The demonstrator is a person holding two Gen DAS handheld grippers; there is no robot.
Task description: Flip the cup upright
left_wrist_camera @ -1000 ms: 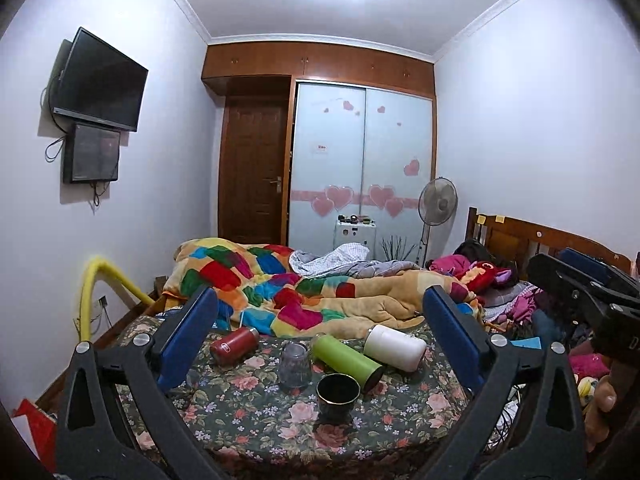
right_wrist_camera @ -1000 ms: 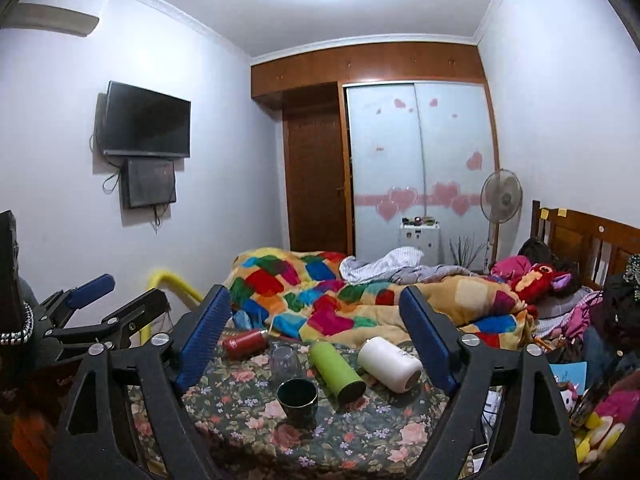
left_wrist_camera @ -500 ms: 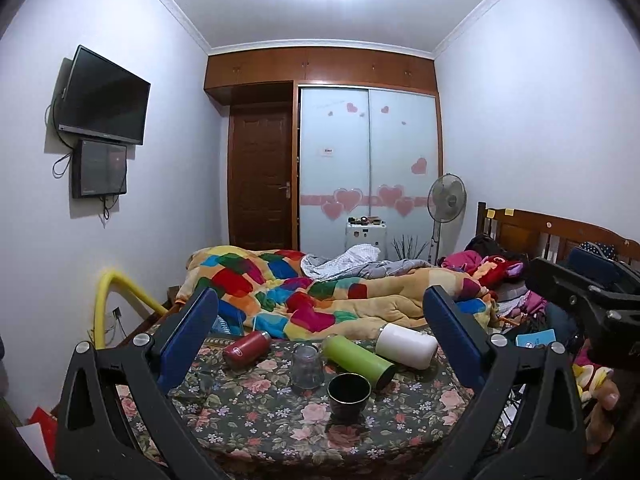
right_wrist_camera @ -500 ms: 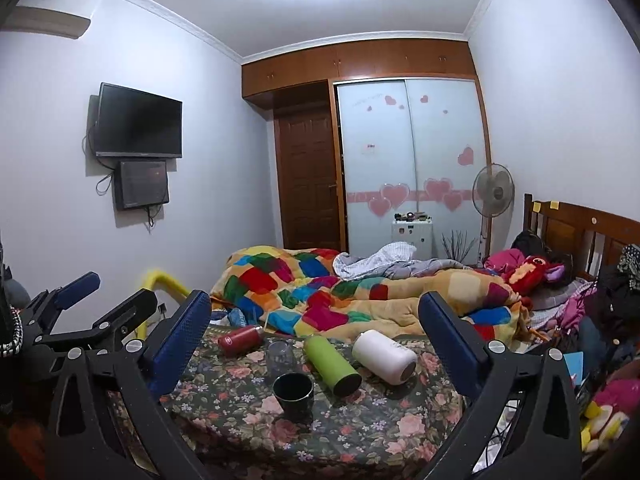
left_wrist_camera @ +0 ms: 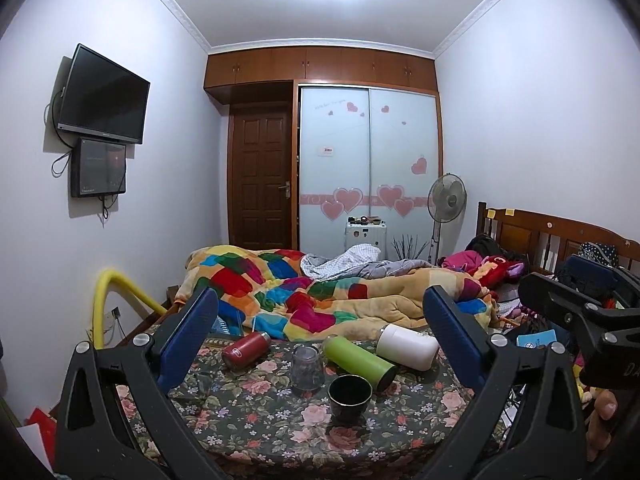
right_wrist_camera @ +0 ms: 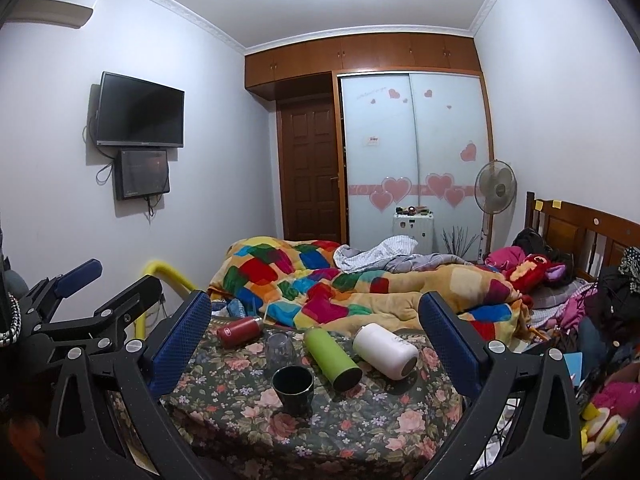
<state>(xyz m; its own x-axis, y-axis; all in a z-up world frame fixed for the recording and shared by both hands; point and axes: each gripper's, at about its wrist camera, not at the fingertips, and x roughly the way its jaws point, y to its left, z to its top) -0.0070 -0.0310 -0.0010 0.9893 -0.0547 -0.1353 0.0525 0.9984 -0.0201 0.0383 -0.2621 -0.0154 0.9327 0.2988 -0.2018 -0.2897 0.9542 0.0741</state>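
Observation:
A clear glass cup (left_wrist_camera: 307, 368) stands upside down on the floral tablecloth (left_wrist_camera: 256, 412); it also shows in the right wrist view (right_wrist_camera: 281, 349). A dark cup (left_wrist_camera: 349, 393) stands upright in front of it, mouth up, also in the right wrist view (right_wrist_camera: 293, 387). A red flask (left_wrist_camera: 245, 349), a green flask (left_wrist_camera: 358, 361) and a white flask (left_wrist_camera: 406, 346) lie on their sides behind. My left gripper (left_wrist_camera: 318, 342) is open and empty, held back from the table. My right gripper (right_wrist_camera: 314, 340) is open and empty too.
A bed with a patchwork quilt (left_wrist_camera: 304, 292) lies right behind the table. A yellow tube (left_wrist_camera: 105, 300) curves at the left. Clothes and toys (right_wrist_camera: 600, 320) pile at the right. The other gripper shows at each frame's edge.
Both cameras have tilted up and pulled back slightly, so the table sits lower in view. The right gripper's jaws opened wider. The cups and flasks have not moved.

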